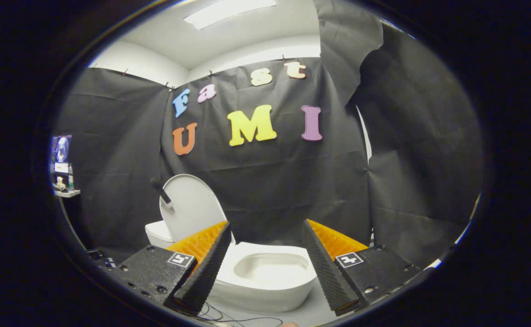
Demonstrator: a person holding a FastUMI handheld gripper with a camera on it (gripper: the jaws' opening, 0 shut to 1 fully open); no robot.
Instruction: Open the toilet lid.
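Note:
A white toilet (265, 284) stands on the floor just ahead of my fingers, its bowl seen between them. Its white lid (190, 206) is raised, standing nearly upright behind the bowl and leaning back toward the tank (159, 232). A dark handle-like part (162, 190) sticks out near the lid's left edge. My gripper (265, 268) is open, the two fingers spread wide on either side of the bowl, with nothing between them and no contact with the toilet.
Black cloth walls close in behind and to the right of the toilet. A small shelf (66, 190) with bottles and a screen hangs on the left wall. Thin dark cables (222, 315) lie on the floor in front of the bowl.

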